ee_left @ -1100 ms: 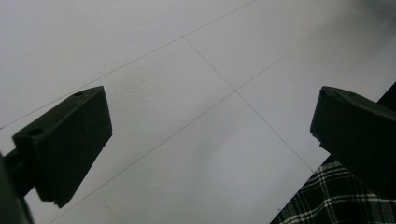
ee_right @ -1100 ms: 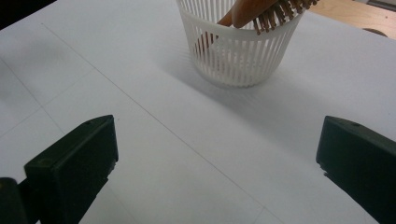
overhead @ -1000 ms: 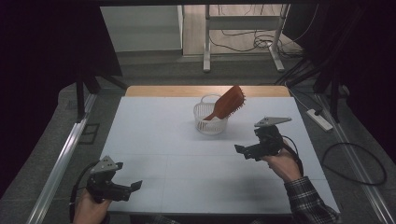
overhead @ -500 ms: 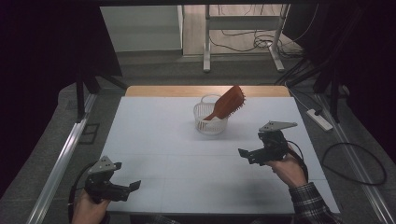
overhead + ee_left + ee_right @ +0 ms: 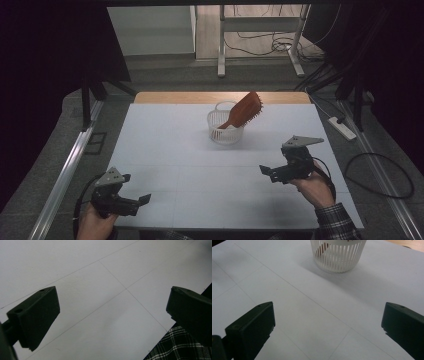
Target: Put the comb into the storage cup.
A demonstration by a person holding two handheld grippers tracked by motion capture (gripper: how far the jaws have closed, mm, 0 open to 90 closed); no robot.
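Orange brush (image 5: 245,111) sits in white basket (image 5: 225,129) nr the surface's far edge, so we reckon job's done; left claw (image 5: 136,202) & right claw (image 5: 268,172) both wide open, empty.

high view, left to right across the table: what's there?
left tongs → white basket → red-brown brush standing in it, head leaning right → right tongs
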